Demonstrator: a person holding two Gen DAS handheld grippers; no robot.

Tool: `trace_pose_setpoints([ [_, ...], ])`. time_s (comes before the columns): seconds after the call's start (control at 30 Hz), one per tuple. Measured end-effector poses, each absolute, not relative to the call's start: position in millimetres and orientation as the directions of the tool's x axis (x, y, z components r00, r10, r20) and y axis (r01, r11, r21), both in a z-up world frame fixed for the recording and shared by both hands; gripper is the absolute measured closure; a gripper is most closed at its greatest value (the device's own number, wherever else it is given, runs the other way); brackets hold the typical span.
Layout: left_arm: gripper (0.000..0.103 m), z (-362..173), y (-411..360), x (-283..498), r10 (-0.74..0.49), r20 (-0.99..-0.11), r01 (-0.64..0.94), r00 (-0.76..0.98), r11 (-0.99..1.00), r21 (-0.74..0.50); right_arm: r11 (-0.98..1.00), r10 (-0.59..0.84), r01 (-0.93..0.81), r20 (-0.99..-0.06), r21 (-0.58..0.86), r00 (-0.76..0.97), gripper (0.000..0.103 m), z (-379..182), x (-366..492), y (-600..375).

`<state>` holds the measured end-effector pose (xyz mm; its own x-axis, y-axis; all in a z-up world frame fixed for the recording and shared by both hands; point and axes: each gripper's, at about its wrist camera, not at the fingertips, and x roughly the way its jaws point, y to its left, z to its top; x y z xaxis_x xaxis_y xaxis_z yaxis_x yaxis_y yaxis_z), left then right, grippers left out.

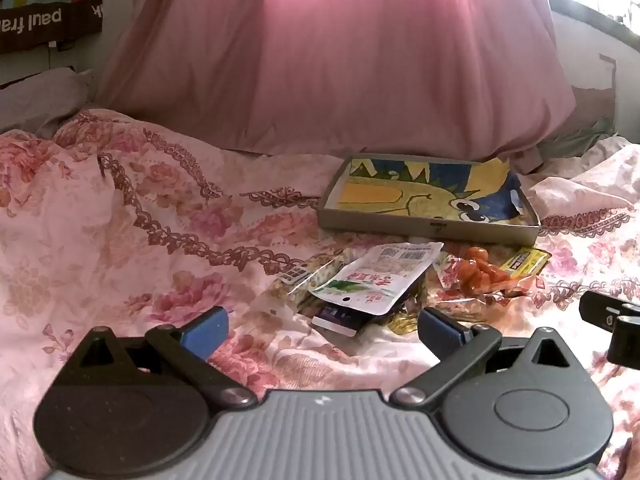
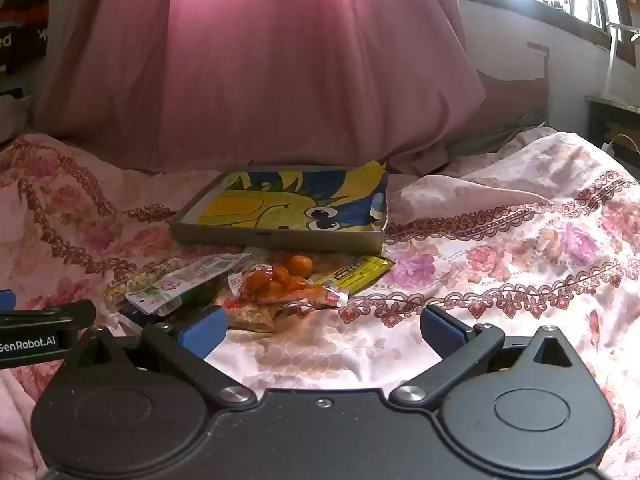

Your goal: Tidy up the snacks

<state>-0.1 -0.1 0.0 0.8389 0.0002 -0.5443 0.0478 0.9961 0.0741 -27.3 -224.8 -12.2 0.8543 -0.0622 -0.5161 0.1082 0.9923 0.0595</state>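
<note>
Snacks sit in a loose pile on the floral quilt [image 1: 120, 208], just in front of the box [image 1: 430, 229] — nothing in the box yet, so by my read sorting hasn't started.

Left view: my left gripper [image 1: 322, 330] has jaws spread wide, nothing between the pads, angled down at the pile. Closest to me is the white pouch [image 1: 376, 280], lying on top of a dark packet and a nut bag [image 1: 316, 276], so it probably has to come off first. Orange pack [image 1: 478, 274] and yellow bar [image 1: 524, 262] lie further right, near the box wall. Box is a shallow tray with a cartoon-print liner, open side up — likely the drop target. Pink pillow [image 1: 340, 60] stands behind it.

Right view: my right gripper [image 2: 322, 330] is also spread wide and empty, hovering over bare quilt right of the pile. Orange pack [image 2: 280, 284] and yellow bar [image 2: 356, 276] are the nearest picks on this side; white pouch [image 2: 176, 288] is off to the left by the other gripper. Soft quilt underneath — thin packets may sink when pinched.
</note>
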Motion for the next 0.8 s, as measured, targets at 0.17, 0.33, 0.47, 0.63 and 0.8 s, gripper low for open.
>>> trace_pose_setpoints([
  [0.17, 0.000, 0.0, -0.1, 0.0, 0.003, -0.546, 0.047, 0.838, 0.996, 0.077, 0.992, -0.062, 0.108, -0.517, 0.059, 0.854, 0.000, -12.4, -27.2, -225.1],
  [0.33, 0.000, -0.1, -0.2, 0.0, 0.004, -0.548, 0.047, 0.837, 0.996, 0.078, 0.993, -0.063, 0.108, -0.517, 0.057, 0.854, 0.000, -12.4, -27.4, -225.0],
  [0.47, 0.000, -0.1, -0.1, 0.1, 0.003, -0.548, 0.047, 0.836, 0.996, 0.078, 0.993, -0.061, 0.107, -0.520, 0.058, 0.852, 0.000, -12.4, -27.0, -225.1],
  [0.63, 0.000, -0.1, -0.2, 0.1, 0.004, -0.549, 0.047, 0.836, 0.996, 0.079, 0.993, -0.061, 0.107, -0.520, 0.058, 0.852, 0.000, -12.2, -27.2, -225.2],
  [0.8, 0.000, -0.1, -0.2, 0.1, 0.004, -0.549, 0.047, 0.836, 0.996, 0.080, 0.993, -0.061, 0.107, -0.521, 0.058, 0.851, 0.000, -12.3, -27.1, -225.2],
])
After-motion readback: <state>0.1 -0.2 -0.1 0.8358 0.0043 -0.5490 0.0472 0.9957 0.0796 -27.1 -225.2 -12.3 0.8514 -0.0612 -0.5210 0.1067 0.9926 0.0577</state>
